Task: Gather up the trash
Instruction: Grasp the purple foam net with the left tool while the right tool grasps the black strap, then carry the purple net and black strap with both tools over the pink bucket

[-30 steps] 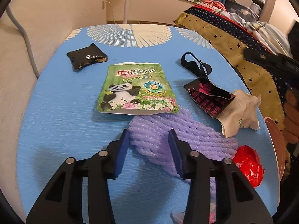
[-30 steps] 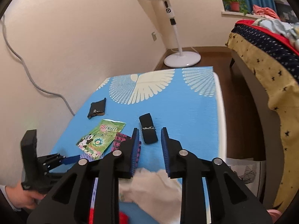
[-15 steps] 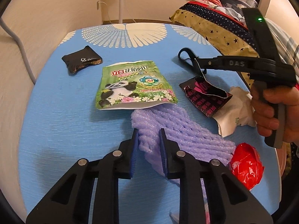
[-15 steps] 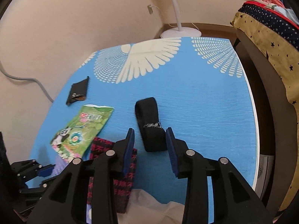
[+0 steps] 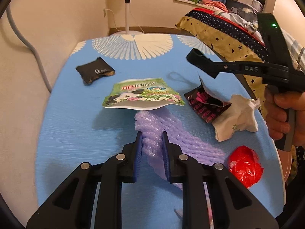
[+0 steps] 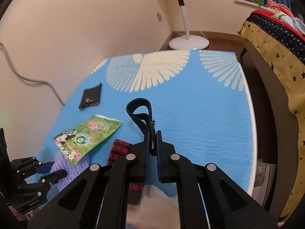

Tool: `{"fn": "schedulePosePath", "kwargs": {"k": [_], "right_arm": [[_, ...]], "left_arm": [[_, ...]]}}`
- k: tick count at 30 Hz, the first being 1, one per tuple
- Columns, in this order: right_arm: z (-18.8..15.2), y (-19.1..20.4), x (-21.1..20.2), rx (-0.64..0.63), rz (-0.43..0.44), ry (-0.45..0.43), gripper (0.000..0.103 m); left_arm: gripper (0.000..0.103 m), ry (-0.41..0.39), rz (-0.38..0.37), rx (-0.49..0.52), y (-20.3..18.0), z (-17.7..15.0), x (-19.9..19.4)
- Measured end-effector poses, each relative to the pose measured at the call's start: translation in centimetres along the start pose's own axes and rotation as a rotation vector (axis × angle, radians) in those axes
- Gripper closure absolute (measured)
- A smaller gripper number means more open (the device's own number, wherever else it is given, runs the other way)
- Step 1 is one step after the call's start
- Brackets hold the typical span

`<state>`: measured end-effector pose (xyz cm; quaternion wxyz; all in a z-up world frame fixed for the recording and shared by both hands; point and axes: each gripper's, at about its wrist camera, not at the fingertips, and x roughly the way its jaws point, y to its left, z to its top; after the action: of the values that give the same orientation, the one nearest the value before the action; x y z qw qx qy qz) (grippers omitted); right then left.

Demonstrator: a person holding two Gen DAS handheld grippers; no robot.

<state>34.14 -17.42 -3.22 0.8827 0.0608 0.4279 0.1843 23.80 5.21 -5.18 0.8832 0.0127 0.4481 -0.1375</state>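
Right gripper (image 6: 152, 143): jaws closing on black strap (image 6: 142, 114), glossy loop, long axis running up-frame from the tips, lifted off blue cloth (image 6: 200, 114). Left gripper (image 5: 152, 148): narrowed on purple foam net (image 5: 171, 131), ribbed, soft, stretching lower right. Crumpled tissue (image 5: 240, 114), red bag (image 5: 245, 164) nearer right hand (image 5: 284, 114).

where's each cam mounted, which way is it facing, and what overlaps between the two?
Left wrist: on the left gripper, looking down its fingers across the blue table; jaws pinch the purple foam net; the right hand shows.
Right wrist: on the right gripper, facing the fan base; jaws closing on the black strap.
Shared: panda pouch, black packet.
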Motion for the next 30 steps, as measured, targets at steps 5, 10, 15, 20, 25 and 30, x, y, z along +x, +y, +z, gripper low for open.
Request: {"fn": "schedulePosePath", "kwargs": {"k": [5, 10, 15, 20, 25, 30], "right_arm": [[-0.3, -0.1, -4.1, 0.015, -0.008, -0.051, 0.096], [-1.1, 0.3, -8.8, 0.019, -0.012, -0.11, 0.096], [-3.5, 0.0, -14.0, 0.075, 0.007, -0.165, 0.096], [-6.6, 0.1, -18.1, 0.078, -0.018, -0.215, 0.096], [-9.5, 0.4, -21.2, 0.061, -0.059, -0.253, 0.096], [-12.0, 0.2, -24.2, 0.057, -0.088, -0.292, 0.096]], "left_arm": [[0.083, -0.02, 0.022, -0.009, -0.3, -0.1, -2.0], [0.084, -0.065, 0.054, -0.033, -0.2, 0.0, -4.8], [0.084, -0.118, 0.083, -0.061, 0.1, -0.3, -8.1], [0.084, -0.169, 0.094, -0.064, -0.4, -0.7, -10.9], [0.083, -0.202, 0.106, -0.062, -1.8, -1.3, -12.5], [0.083, -0.237, 0.076, -0.057, -4.3, -2.1, -13.3]]}}
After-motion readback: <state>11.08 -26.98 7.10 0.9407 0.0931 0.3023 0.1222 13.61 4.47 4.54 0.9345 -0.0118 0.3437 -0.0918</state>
